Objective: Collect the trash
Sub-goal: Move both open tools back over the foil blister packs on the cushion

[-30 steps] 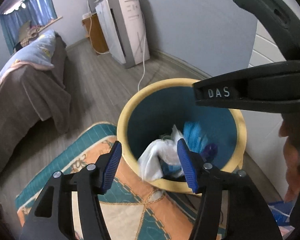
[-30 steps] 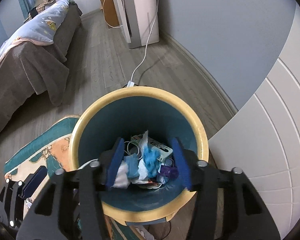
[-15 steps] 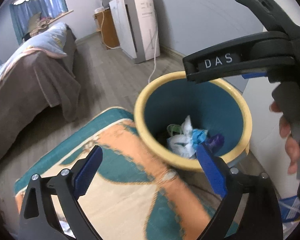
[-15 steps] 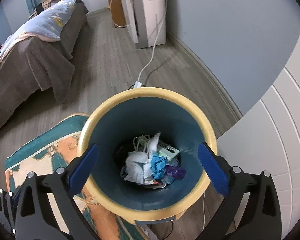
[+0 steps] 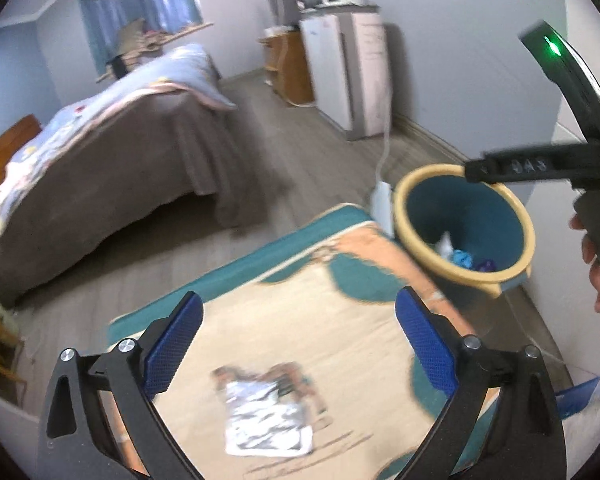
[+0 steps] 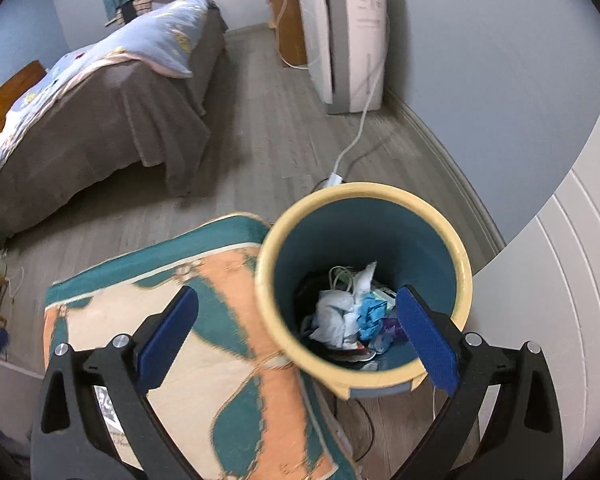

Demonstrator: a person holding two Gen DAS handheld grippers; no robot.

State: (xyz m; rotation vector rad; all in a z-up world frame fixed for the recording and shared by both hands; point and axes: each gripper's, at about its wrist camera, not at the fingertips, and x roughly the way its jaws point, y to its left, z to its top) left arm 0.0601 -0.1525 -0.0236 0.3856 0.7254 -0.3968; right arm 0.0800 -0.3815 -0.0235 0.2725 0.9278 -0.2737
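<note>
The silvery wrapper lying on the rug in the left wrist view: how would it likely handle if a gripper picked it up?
The silvery wrapper lies flat and creased on the rug, so it is probably thin, light and floppy, drooping from a pinch. Its shiny foil-like face may be slippery. Lying flush, an edge could be hard to catch; the picture is blurred, so this is tentative.

bins: 1 | rugs: 1 | foil wrappers: 1 | beds: 1
</note>
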